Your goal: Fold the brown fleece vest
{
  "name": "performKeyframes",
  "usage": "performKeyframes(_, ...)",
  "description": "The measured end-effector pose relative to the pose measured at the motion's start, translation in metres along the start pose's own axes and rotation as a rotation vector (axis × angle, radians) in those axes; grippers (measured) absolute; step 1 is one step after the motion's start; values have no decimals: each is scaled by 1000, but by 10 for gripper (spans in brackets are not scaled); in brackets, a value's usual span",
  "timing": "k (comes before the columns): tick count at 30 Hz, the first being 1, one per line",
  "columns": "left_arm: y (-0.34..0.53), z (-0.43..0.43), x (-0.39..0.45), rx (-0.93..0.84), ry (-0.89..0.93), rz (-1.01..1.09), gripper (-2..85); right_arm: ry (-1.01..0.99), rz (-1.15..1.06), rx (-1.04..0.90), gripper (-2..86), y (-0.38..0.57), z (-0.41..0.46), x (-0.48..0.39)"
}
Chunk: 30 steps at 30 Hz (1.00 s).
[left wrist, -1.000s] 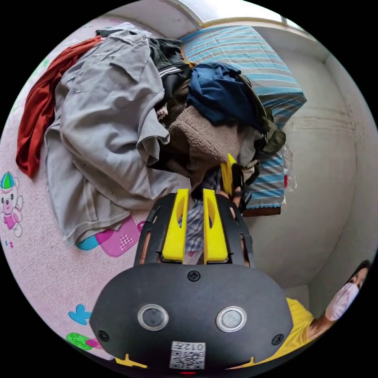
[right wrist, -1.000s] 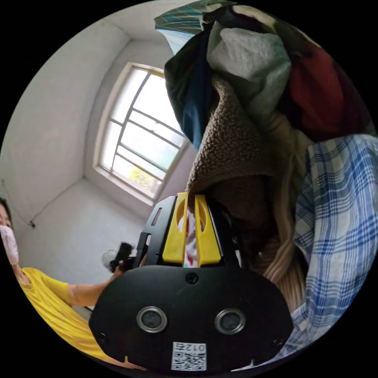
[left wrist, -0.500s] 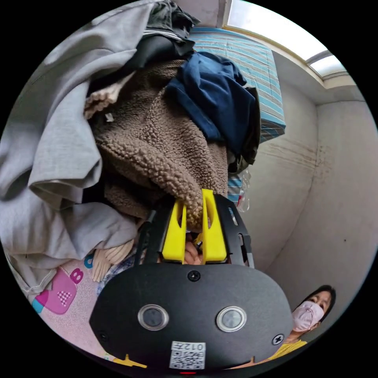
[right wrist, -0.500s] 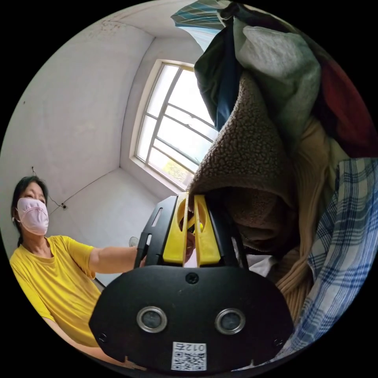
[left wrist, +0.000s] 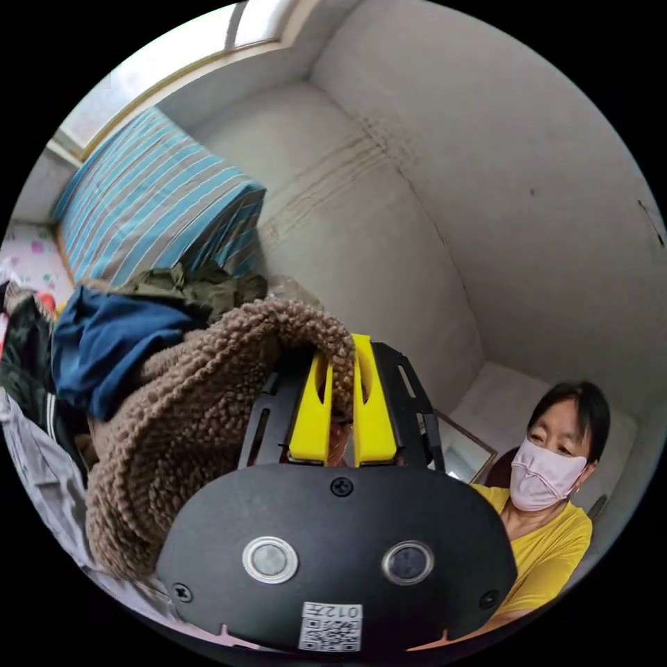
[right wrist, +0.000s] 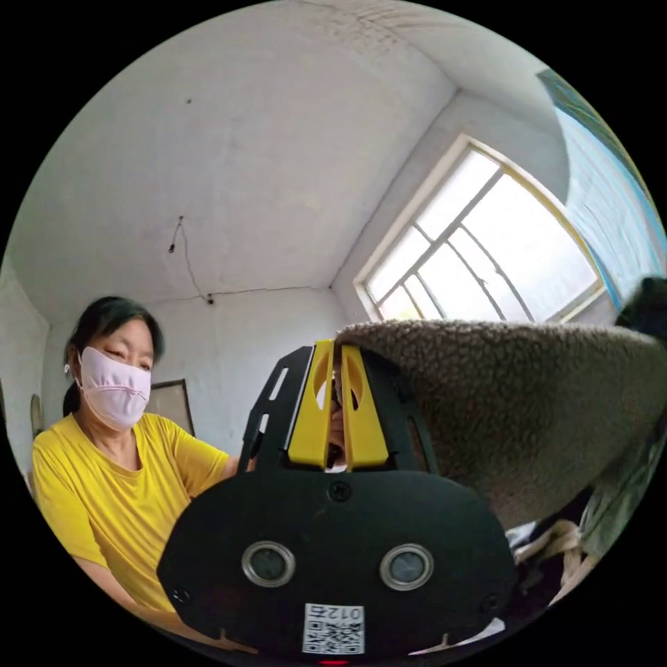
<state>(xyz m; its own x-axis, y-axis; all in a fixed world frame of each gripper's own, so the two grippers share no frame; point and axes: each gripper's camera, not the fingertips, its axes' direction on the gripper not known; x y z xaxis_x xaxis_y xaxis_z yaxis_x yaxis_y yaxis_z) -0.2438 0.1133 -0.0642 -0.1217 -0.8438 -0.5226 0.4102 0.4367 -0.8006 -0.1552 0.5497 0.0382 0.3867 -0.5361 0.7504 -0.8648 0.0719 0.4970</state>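
Observation:
The brown fleece vest (left wrist: 187,424) hangs in a curly brown fold to the left of my left gripper (left wrist: 342,354), whose yellow jaws are shut on its edge. In the right gripper view the same vest (right wrist: 528,410) stretches out to the right as a wide brown band. My right gripper (right wrist: 335,347) is shut on its near edge, with the fleece pinched between both yellow jaws. The vest is lifted off the clothes pile.
A navy garment (left wrist: 104,340) and an olive one (left wrist: 201,285) lie on the pile behind the vest, beside a blue striped mattress (left wrist: 153,208). A person in a yellow shirt (right wrist: 118,500) and a mask faces the grippers. A window (right wrist: 486,250) sits in the white wall.
Both grippers have risen and tipped up with the vest, so the pile has dropped out of the middle of both views. The vest now spreads between the two grips.

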Motion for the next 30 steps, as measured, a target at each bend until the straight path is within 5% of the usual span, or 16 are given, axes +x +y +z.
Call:
performKeyframes(9,55,-125,242,71,-178,260,81,-93,-205,-84,10,-22,82,-191)
performKeyframes(20,243,-254,520,188,-379,540,81,-256,-427,-85,10,46,167,-400)
performKeyframes(25,322,-300,578,321,-718,505,84,-283,-290,-176,11,77,238,-386)
performKeyframes(30,373,-365,537,438,-1065,279,93,-311,89,-409,12,171,366,-242)
